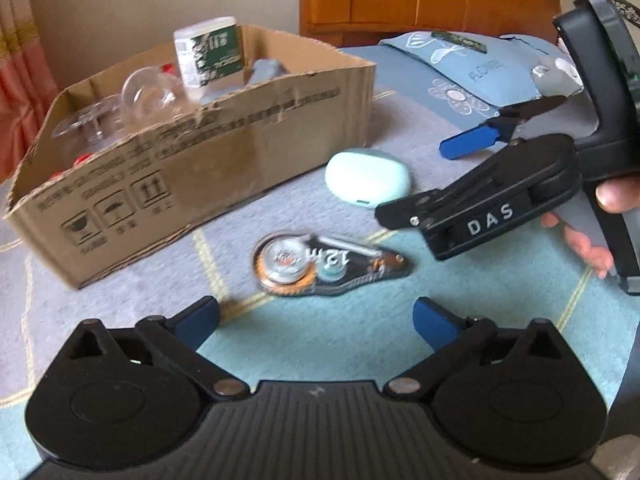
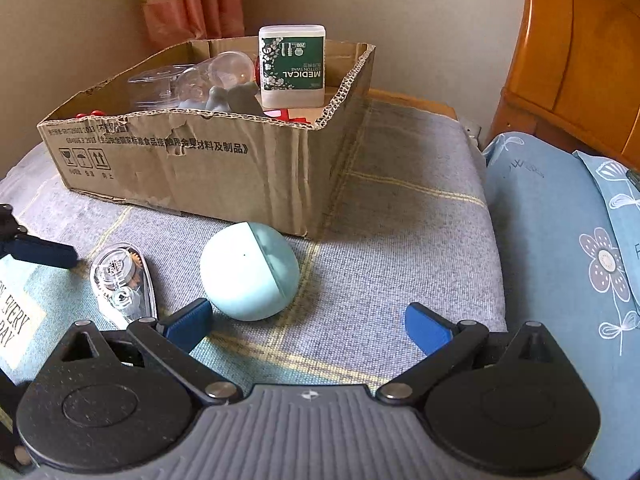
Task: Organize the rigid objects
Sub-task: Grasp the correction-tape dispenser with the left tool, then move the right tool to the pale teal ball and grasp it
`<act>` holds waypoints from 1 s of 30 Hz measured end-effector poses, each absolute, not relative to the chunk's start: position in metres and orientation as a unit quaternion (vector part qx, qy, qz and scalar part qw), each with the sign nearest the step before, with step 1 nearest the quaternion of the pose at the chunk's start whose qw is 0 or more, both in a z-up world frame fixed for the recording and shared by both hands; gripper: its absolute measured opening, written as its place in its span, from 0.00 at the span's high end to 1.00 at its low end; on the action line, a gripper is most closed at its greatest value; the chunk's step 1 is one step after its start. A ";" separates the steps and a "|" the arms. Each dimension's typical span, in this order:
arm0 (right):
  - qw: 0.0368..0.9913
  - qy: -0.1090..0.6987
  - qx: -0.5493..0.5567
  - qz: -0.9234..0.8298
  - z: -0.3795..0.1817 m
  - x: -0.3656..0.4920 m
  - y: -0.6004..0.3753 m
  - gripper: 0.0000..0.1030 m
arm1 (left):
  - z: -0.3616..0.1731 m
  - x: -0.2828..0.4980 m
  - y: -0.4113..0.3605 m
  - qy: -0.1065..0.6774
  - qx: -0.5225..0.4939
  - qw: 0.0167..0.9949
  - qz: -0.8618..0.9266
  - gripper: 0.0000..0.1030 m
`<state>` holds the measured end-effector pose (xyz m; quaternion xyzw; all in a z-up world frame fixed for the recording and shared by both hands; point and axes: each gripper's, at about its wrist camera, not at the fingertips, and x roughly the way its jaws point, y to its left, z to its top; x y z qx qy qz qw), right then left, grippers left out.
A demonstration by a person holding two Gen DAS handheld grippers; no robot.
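Blue-padded fingers of the left gripper (image 1: 316,322) stand wide apart with nothing between them, just short of the correction tape dispenser (image 1: 326,266), which lies flat on the grey woven blanket (image 1: 400,128).

The right gripper (image 2: 308,326) is likewise spread wide and empty. Its left pad sits just beside the mint-green oval case (image 2: 250,270), probably an earbud case, though the view does not confirm this. Both loose items rest on the blanket, just in front of the cardboard box (image 2: 224,168).

Box contents already include a medical cotton swab container (image 2: 291,65) standing upright, clear plastic pieces (image 2: 192,76), grey items and small red parts.

**Step in hand:** approach for pickup. Two rigid items remain outside the box, and each gripper faces one of them.

**Next move, left:**
1. Carry the fingers forward until they straddle the dispenser across its narrow width.
2. Close on the shell.
3. Lift clear of the torn front wall before moving over the box.

**Next move, right:** shift left to centre the case between the pads. The rounded, smooth shell may slip, so grip across its widest part.
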<state>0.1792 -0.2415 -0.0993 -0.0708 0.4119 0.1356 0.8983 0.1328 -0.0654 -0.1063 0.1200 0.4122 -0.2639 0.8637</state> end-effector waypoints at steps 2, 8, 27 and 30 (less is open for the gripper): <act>0.899 0.409 -0.070 0.136 -0.100 0.178 -0.242 0.00 | -0.107 0.134 -0.068 0.404 0.121 0.864 -0.273 0.01; 0.900 0.408 -0.071 0.139 -0.100 0.177 -0.243 0.00 | -0.110 0.141 -0.076 0.388 0.120 0.870 -0.280 0.01; 0.908 0.394 -0.064 0.126 -0.102 0.169 -0.233 0.00 | -0.104 0.139 -0.013 0.404 0.081 0.889 -0.199 0.13; 0.905 0.394 -0.073 0.145 -0.102 0.171 -0.224 0.00 | -0.104 0.137 0.002 0.407 0.072 0.892 -0.180 0.13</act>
